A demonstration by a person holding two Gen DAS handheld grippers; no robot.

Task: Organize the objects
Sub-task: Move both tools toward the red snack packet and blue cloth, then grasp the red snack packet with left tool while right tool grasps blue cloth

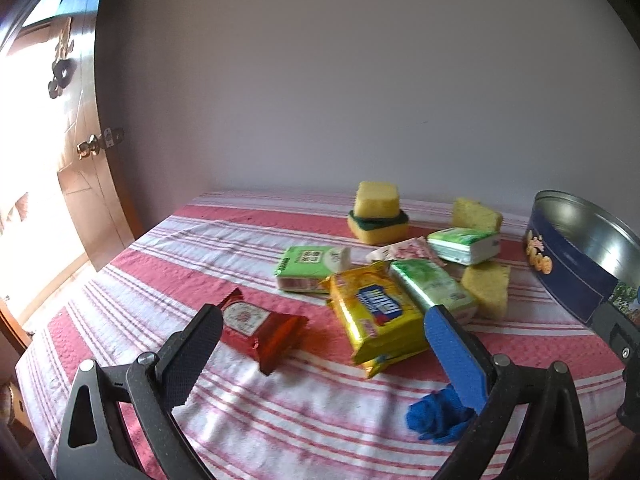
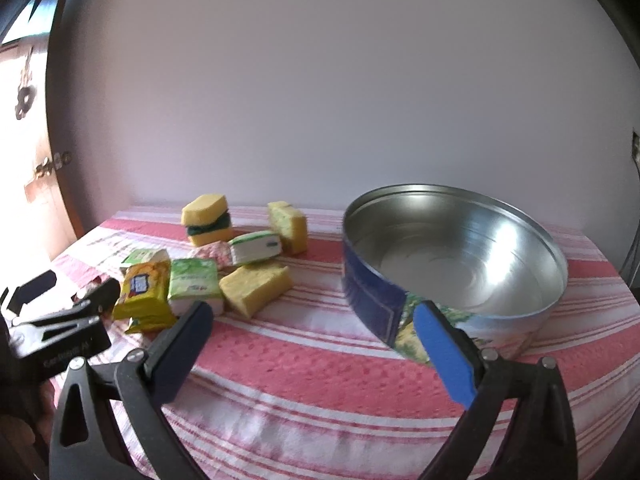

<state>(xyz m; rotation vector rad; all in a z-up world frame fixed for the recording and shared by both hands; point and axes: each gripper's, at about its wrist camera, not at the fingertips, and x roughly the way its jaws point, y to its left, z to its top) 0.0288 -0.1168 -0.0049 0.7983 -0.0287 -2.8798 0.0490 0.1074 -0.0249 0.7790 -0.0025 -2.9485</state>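
A pile of small items lies on the striped cloth: a red snack packet, a yellow biscuit pack, green tissue packs, yellow sponges and a crumpled blue cloth. My left gripper is open, low over the cloth, with the red packet and the yellow pack between its fingers. My right gripper is open and empty, in front of the round blue tin, which stands empty at the right. The pile lies to its left.
The table's red-and-white striped cloth ends at a plain wall behind. A wooden door stands at the left. The left gripper's body shows at the left edge of the right wrist view.
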